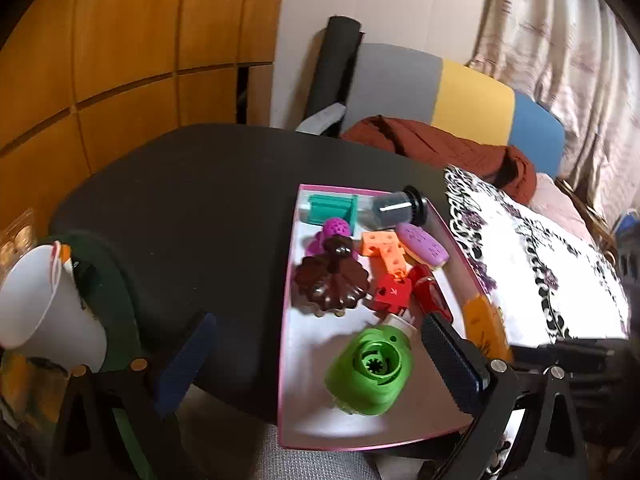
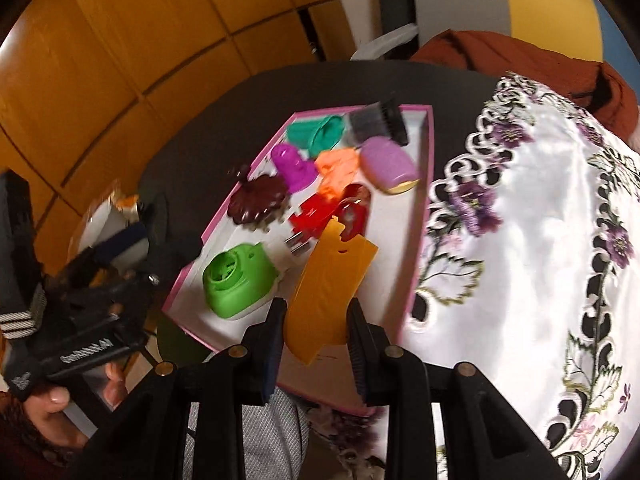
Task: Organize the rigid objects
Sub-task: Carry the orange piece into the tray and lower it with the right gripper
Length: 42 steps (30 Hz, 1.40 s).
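A pink-rimmed white tray point(image 1: 289, 280) point(image 2: 422, 216) on a dark table holds several small rigid items: a green round piece point(image 1: 370, 370) point(image 2: 236, 278), a brown flower-shaped piece point(image 1: 330, 284) point(image 2: 258, 198), red pieces point(image 1: 394, 292) point(image 2: 320, 212), an orange block point(image 1: 386, 250), a lilac oval point(image 1: 424, 246) point(image 2: 390, 164), a teal piece point(image 1: 332, 208) and a dark jar point(image 1: 394, 208). My right gripper point(image 2: 316, 320) is shut on a flat orange plastic piece point(image 2: 328, 288) above the tray's near end; it also shows in the left wrist view point(image 1: 484, 324). My left gripper point(image 1: 316, 356) is open and empty over the tray's near left edge.
A white cup point(image 1: 48, 304) stands at the table's left edge. A white embroidered cloth point(image 2: 540, 220) point(image 1: 540, 264) lies right of the tray. A chair with rust-red clothing point(image 1: 440, 144) stands behind the table. Wooden panels line the left wall.
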Tool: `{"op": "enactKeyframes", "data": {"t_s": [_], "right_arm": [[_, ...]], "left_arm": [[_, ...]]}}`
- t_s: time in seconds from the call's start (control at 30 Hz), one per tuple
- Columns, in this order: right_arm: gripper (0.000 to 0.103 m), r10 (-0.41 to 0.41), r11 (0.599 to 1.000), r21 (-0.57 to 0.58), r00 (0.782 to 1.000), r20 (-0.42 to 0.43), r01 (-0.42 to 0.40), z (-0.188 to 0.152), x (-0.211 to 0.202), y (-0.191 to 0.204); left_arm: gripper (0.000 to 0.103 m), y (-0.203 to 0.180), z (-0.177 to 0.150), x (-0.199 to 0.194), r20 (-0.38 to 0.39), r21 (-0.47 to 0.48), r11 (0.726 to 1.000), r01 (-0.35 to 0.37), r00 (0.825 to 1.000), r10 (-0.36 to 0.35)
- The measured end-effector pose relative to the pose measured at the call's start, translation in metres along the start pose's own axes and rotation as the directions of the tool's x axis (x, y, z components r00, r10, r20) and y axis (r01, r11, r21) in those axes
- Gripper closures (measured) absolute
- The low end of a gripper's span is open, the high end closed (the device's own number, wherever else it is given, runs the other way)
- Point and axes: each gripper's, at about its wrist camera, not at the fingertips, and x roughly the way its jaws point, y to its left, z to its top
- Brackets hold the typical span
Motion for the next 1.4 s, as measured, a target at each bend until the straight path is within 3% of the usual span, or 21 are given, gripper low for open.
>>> {"op": "enactKeyframes", "data": {"t_s": [0.17, 0.63, 1.07, 1.2, 1.4], "right_arm": [[0.074, -0.026, 1.0, -0.008, 0.998, -0.054, 0.026, 0.0, 0.011, 0.009], [0.074, -0.068, 0.998, -0.009, 0.99, -0.126, 0.067, -0.007, 0.029, 0.016], [0.074, -0.1, 0.995, 0.0, 0.989, -0.106, 0.101, -0.008, 0.025, 0.013], [0.074, -0.165, 0.986, 0.022, 0.983, -0.079, 0.167, -0.008, 0.017, 0.005], [0.074, -0.143, 0.988, 0.049, 0.989, -0.043, 0.145, -0.002, 0.007, -0.001]], "left_arm": [[0.0, 0.004, 0.005, 0.003, -0.017, -0.008, 0.997, -0.075, 0.997, 0.075], [0.0, 0.01, 0.007, 0.001, -0.015, -0.054, 0.995, -0.08, 0.997, 0.08], [0.0, 0.009, 0.009, -0.002, -0.02, -0.073, 0.996, -0.056, 0.998, 0.055], [0.0, 0.014, 0.01, -0.003, -0.02, -0.097, 0.994, -0.059, 0.998, 0.057], [0.0, 0.015, 0.011, -0.003, -0.027, -0.104, 0.993, -0.053, 0.998, 0.05]]}}
